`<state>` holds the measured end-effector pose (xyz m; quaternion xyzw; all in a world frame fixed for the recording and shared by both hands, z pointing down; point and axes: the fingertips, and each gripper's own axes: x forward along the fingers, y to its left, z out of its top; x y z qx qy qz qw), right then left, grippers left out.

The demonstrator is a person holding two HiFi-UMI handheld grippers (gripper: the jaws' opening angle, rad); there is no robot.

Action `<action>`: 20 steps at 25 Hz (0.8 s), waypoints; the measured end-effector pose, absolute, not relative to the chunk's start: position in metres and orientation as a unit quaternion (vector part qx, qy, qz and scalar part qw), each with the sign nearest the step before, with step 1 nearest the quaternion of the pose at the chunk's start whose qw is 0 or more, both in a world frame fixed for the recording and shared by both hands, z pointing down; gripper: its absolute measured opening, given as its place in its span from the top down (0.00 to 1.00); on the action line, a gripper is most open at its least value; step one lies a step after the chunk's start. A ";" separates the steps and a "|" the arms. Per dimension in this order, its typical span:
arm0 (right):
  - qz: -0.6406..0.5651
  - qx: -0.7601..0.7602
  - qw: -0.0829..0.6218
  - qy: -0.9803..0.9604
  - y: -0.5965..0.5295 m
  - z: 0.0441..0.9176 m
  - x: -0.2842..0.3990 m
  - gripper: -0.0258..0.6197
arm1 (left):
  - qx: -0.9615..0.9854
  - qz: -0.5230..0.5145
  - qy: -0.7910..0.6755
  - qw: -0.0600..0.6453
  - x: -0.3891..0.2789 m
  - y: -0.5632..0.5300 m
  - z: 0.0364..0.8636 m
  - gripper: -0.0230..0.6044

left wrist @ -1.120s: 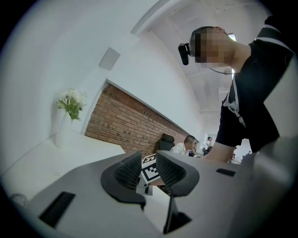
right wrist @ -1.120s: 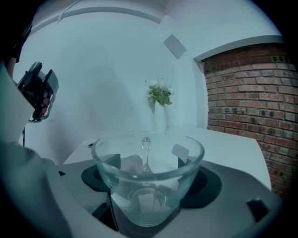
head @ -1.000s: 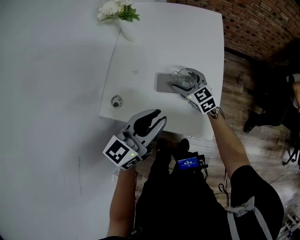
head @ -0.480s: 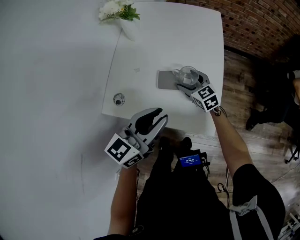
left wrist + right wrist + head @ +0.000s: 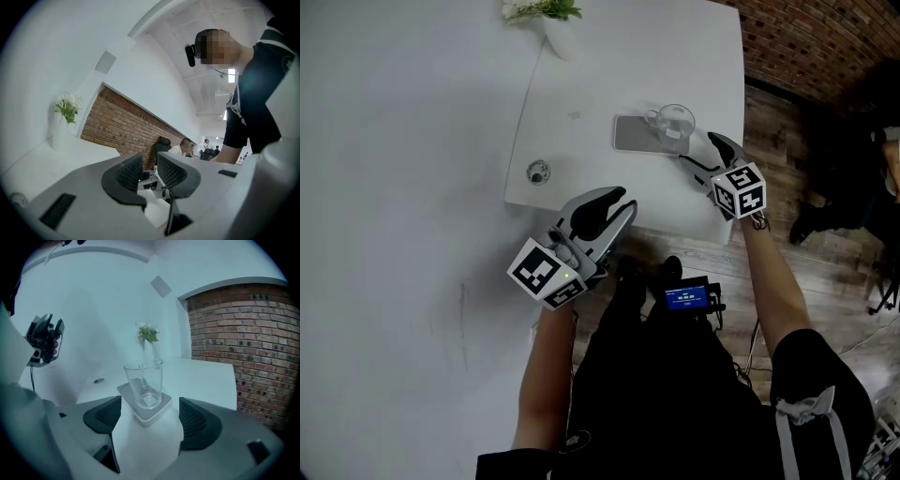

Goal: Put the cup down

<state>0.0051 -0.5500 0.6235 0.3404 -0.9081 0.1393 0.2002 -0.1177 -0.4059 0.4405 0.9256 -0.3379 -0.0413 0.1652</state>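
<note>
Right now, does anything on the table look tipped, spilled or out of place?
Nothing stands out. The glass cup stands upright and empty on its grey coaster, with no spill on the white table. The right gripper is open and clear of the cup.

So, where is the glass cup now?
In the right gripper view the cup stands upright on the grey coaster, just ahead of the open right tool, apart from it.

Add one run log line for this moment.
cup upright on pad | right gripper open, clear of cup | left gripper shut, empty
</note>
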 end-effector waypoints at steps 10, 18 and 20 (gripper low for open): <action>0.199 0.325 0.126 -0.916 -0.487 0.555 0.037 0.34 | 0.938 -0.039 -0.305 0.159 -0.096 -0.386 0.437 0.80; 0.190 0.282 0.055 -0.939 -0.435 0.474 0.031 0.34 | 0.947 -0.032 -0.284 0.148 -0.086 -0.382 0.440 0.80; 0.179 0.272 0.042 -0.944 -0.424 0.455 0.027 0.34 | 0.949 -0.031 -0.279 0.146 -0.082 -0.383 0.439 0.80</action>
